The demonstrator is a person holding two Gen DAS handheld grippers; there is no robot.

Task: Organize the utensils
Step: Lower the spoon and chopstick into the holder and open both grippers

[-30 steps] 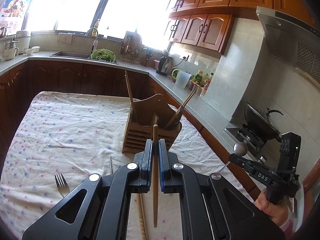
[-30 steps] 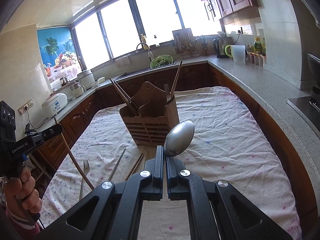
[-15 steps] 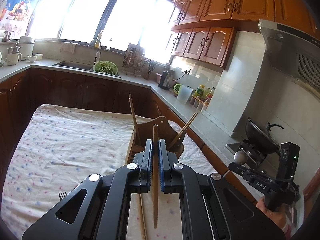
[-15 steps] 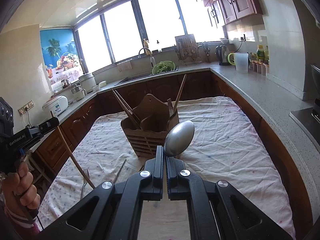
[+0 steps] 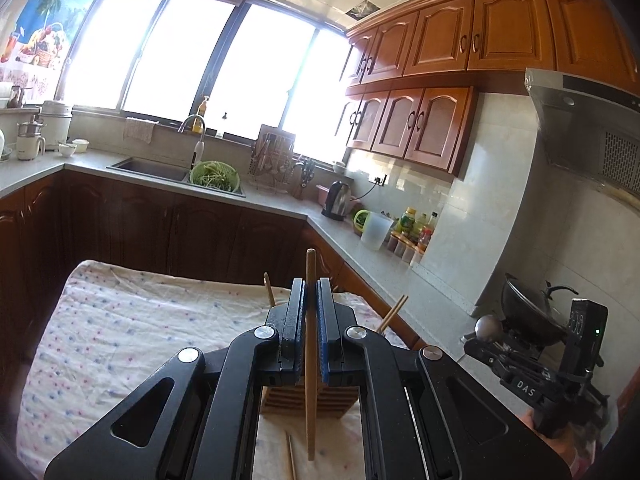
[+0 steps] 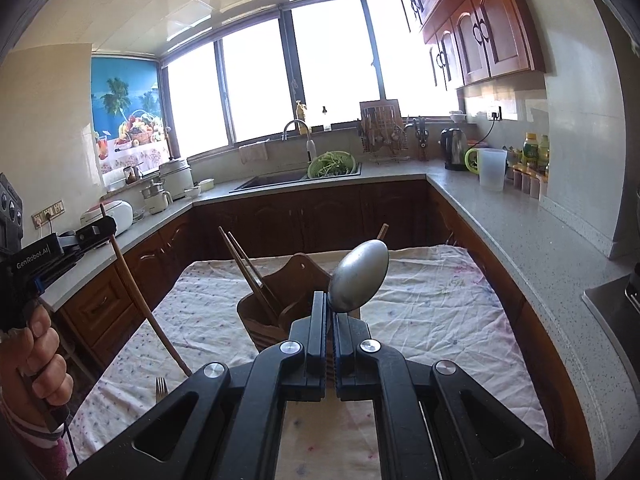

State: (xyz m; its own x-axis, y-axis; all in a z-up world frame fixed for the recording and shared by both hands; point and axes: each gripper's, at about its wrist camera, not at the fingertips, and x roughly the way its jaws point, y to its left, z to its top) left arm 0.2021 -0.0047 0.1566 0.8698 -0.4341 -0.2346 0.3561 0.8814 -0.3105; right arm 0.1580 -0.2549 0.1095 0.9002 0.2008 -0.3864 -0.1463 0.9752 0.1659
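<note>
My left gripper (image 5: 311, 285) is shut on a wooden chopstick (image 5: 310, 420) that stands upright between its pads. Behind and below it is the wooden utensil holder (image 5: 308, 398), mostly hidden, with chopstick tips (image 5: 269, 290) poking out. My right gripper (image 6: 330, 305) is shut on the handle of a metal spoon (image 6: 360, 276), whose bowl rises above the fingertips. In the right wrist view the holder (image 6: 280, 296) stands just beyond them on the dotted cloth, with chopsticks (image 6: 244, 264) inside. At the left edge of that view, the left gripper (image 6: 100, 229) holds its chopstick (image 6: 144, 300) slanted down.
A fork (image 6: 161, 386) and a loose chopstick (image 5: 291, 456) lie on the cloth-covered table (image 6: 432, 320). Counters run around it, with a sink and green colander (image 6: 332, 164), a kettle (image 6: 454, 148) and a wok on the stove (image 5: 528, 312) at the right.
Both grippers have risen and tipped upward, so the holder and table sit lower in each view. The holder is now largely hidden behind my left gripper. Both grips are unchanged.
</note>
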